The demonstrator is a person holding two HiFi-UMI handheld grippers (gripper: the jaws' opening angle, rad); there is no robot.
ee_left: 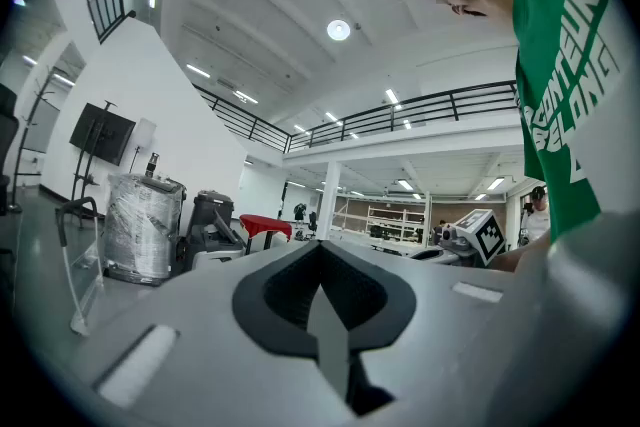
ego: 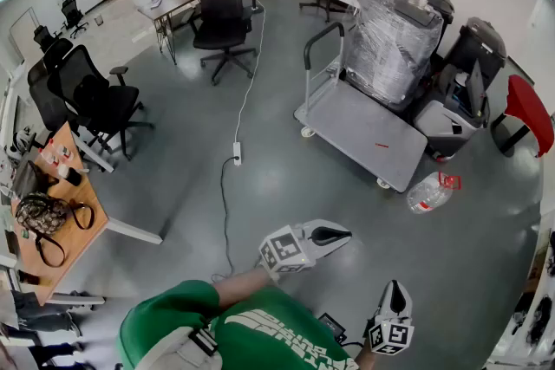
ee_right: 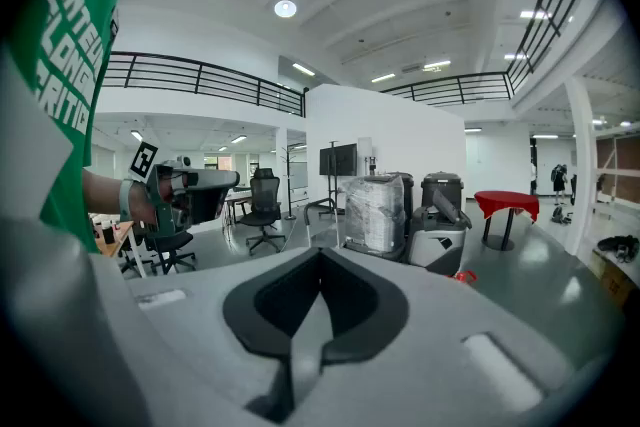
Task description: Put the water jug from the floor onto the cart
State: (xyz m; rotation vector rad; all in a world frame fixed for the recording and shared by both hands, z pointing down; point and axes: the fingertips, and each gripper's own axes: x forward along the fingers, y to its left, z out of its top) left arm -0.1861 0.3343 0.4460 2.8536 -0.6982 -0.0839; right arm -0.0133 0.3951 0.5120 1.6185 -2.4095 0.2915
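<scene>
The clear water jug (ego: 428, 194) with a red handle lies on its side on the grey floor, just off the near right corner of the cart (ego: 360, 132). The cart is a grey flatbed whose push handle (ego: 319, 43) stands at its far left end. My left gripper (ego: 345, 232) is held level, pointing right, shut with nothing in it, well short of the jug. My right gripper (ego: 395, 288) sits lower right, near my body, also shut and empty. In the left gripper view the jaws (ee_left: 322, 250) meet in a seam; the right gripper view's jaws (ee_right: 320, 257) do the same.
A plastic-wrapped load (ego: 390, 39) stands at the cart's far end, with dark bins (ego: 473, 56) and a red stool (ego: 529, 108) to its right. A power strip (ego: 236, 153) and its cable cross the floor. Office chairs (ego: 221, 9) and a wooden desk (ego: 74, 217) are at the left.
</scene>
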